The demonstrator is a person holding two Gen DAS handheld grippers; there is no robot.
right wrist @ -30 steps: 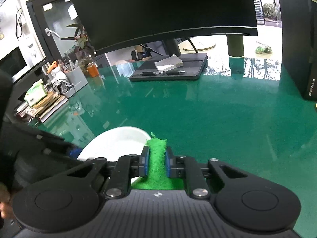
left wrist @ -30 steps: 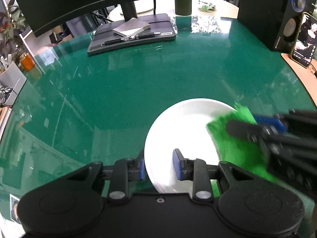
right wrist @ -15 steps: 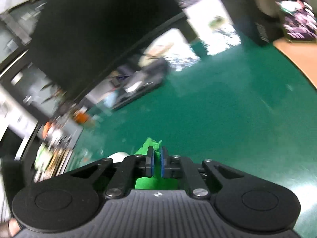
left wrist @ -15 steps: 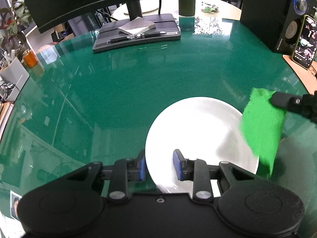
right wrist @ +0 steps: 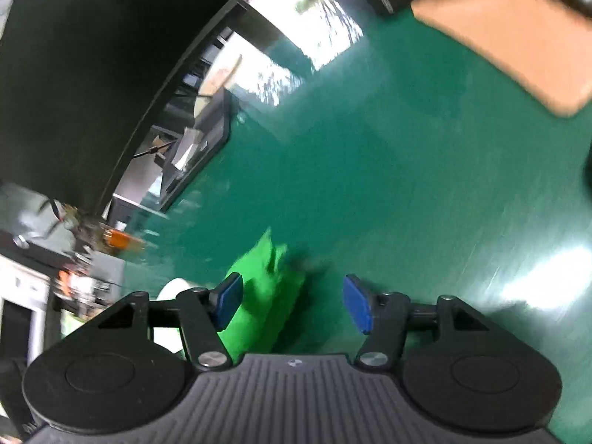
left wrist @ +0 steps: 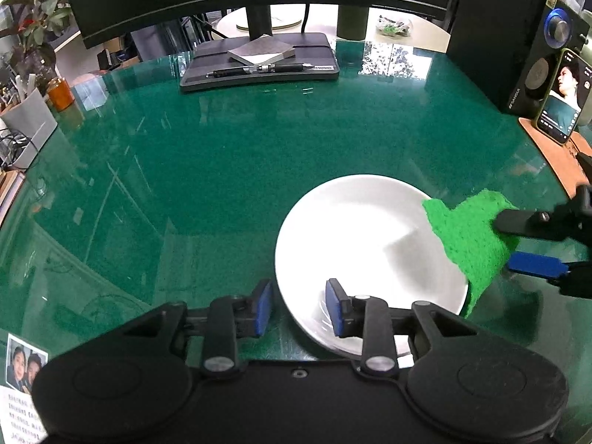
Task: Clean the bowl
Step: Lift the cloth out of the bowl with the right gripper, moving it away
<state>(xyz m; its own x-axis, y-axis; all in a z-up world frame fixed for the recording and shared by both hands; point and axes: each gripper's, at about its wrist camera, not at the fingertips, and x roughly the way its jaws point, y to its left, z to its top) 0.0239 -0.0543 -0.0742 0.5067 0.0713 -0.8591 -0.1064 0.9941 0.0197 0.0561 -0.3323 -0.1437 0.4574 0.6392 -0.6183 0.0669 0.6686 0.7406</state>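
Observation:
A white bowl (left wrist: 355, 233) sits on the green glass desk. My left gripper (left wrist: 299, 307) straddles its near rim, one pad inside and one outside, with a gap on each side. My right gripper (right wrist: 294, 301) is tilted and open wide. The green cloth (right wrist: 264, 296) lies between its pads, against the left pad, over the desk beside the bowl's right rim. In the left wrist view the cloth (left wrist: 470, 240) hangs at the bowl's right edge with the right gripper (left wrist: 525, 240) spread around it. A sliver of the bowl (right wrist: 174, 288) shows in the right wrist view.
A monitor stand base (left wrist: 259, 63) with a notepad and pens sits at the back. A black speaker (left wrist: 525, 48) and a phone (left wrist: 562, 96) on a tan mat stand at the right. A plant and desk clutter (left wrist: 33, 85) are at the left.
The right gripper pulled the cloth out of the bowl to its right rim, rolled over, and opened from shut on the cloth. The left gripper and bowl stayed put.

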